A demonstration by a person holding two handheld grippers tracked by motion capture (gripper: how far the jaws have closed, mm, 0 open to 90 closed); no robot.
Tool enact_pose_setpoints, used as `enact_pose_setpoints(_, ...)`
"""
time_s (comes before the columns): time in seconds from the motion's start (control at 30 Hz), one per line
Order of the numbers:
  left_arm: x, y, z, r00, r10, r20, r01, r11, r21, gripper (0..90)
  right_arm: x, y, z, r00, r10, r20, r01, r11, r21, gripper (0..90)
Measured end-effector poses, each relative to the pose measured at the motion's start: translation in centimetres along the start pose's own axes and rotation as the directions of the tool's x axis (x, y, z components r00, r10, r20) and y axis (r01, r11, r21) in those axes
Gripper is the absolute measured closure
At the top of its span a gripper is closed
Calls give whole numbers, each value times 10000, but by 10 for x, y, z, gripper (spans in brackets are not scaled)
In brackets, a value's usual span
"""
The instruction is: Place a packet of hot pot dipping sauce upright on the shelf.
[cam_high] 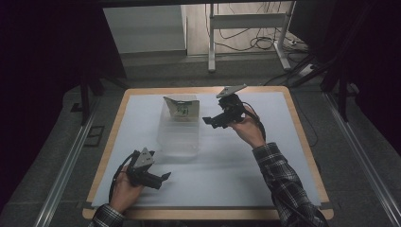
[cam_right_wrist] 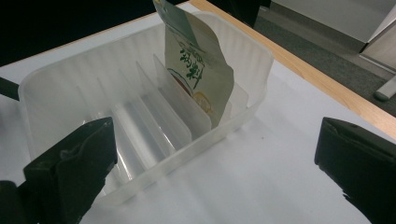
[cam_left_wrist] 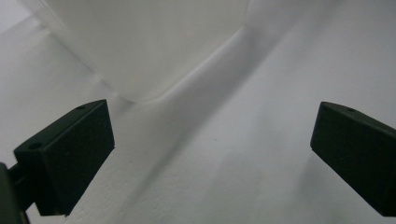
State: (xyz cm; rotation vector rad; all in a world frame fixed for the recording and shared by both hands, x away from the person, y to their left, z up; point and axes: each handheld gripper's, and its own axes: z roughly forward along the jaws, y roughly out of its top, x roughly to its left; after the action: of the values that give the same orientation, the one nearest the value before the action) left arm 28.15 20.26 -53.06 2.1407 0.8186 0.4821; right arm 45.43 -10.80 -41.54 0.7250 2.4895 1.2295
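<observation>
A clear plastic bin (cam_high: pixel 178 135) (cam_right_wrist: pixel 60 93) with upright dividers stands mid-table. A packet (cam_high: pixel 180 108) (cam_right_wrist: pixel 198 70) with green print stands on edge in its far end slot, leaning against a divider. My right gripper (cam_high: pixel 213 120) (cam_right_wrist: pixel 212 172) hovers just right of the bin's far end, open, nothing between its fingers. My left gripper (cam_high: pixel 163 178) (cam_left_wrist: pixel 210 158) rests low near the front left, open and empty, facing the bin's near corner (cam_left_wrist: pixel 140 56).
A white sheet (cam_high: pixel 265 156) covers the wooden table (cam_high: pixel 307 142). Beyond the far edge lie a floor with cables (cam_high: pixel 246 40) and a metal stand (cam_high: pixel 246 21). Metal rails run along both sides of the table.
</observation>
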Motion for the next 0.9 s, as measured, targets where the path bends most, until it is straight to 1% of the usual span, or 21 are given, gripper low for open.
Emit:
enact_pose_setpoints(0.23, 0, 0, 0, 10000, 12, -7, -12, 10000, -5, 0, 1, -8, -6, 9999, -36, 144, 36, 10000, -12, 0)
enact_pose_setpoints(0.37, 0, 0, 0, 10000, 39, -21, -39, 10000, 12, 0, 3, -11, -11, 9998, -8, 182, 8, 10000, 6, 0)
enact_pose_setpoints(0.5, 0, 0, 0, 10000, 42, -26, -42, 10000, 25, 0, 4, -14, -16, 9999, 17, 126, -17, 10000, -60, 0)
enact_pose_setpoints(0.73, -1, 0, 0, 10000, 63, -25, -63, 10000, 54, 0, 7, -20, -24, 9997, 2, 248, -1, 10000, -34, 0)
enact_pose_setpoints(0.9, -1, 0, 0, 10000, 93, -12, -92, 9999, 82, 0, 8, -26, -30, 9993, 115, 352, -116, 9999, 4, 0)
